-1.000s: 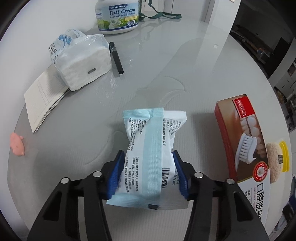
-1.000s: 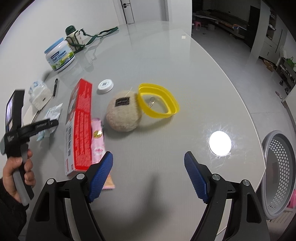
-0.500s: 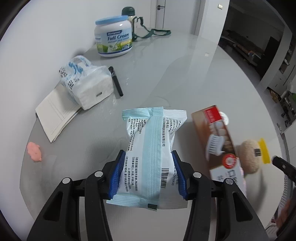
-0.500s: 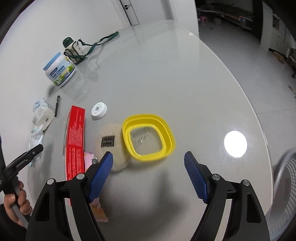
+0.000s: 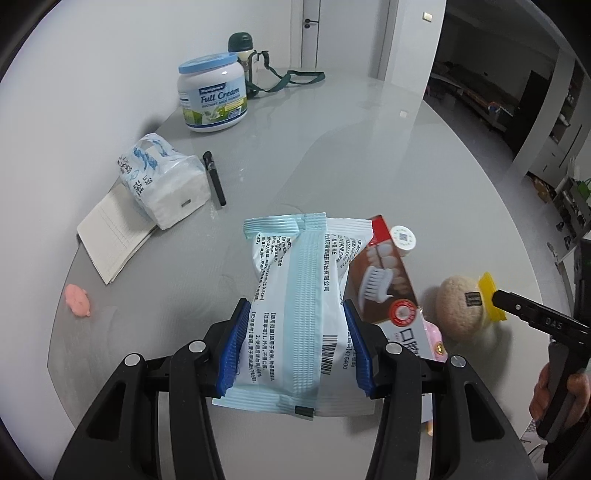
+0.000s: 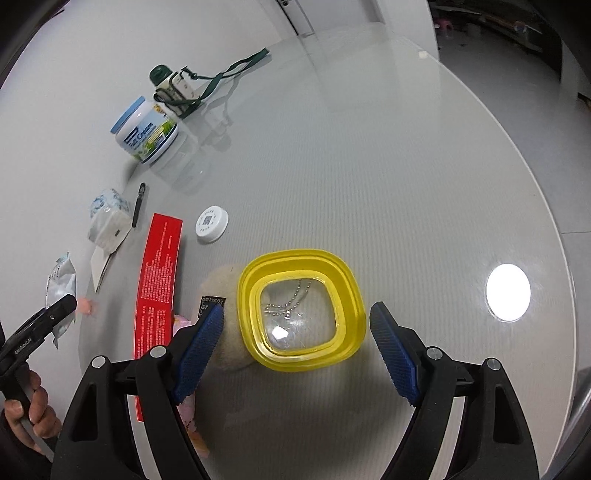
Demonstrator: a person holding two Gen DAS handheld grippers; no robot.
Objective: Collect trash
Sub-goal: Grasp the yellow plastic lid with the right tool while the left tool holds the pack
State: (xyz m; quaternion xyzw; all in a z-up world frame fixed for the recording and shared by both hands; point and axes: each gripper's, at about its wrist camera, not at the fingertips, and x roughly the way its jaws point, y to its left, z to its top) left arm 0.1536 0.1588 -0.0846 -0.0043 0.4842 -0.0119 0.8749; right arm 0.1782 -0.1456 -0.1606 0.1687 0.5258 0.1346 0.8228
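A home interior: a large round grey table (image 5: 369,155) stands against a white wall near a white door (image 5: 309,33). Household goods lie on it: a milk powder tub (image 5: 212,94), a tissue pack (image 5: 166,184), a toothpaste box (image 5: 388,280) and a strapped drinking bottle (image 5: 242,50).

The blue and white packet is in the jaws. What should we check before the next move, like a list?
1. Left gripper shut on the blue and white packet: ok.
2. Packet lifted clear of the table: ok.
3. Right gripper open and holding nothing: ok.
4. Yellow container sits between the right jaws, ready to grasp: ok.
5. Whether the container is trash at all: cannot tell.
6. Trash bin in sight for the drop: not ok, none shows.
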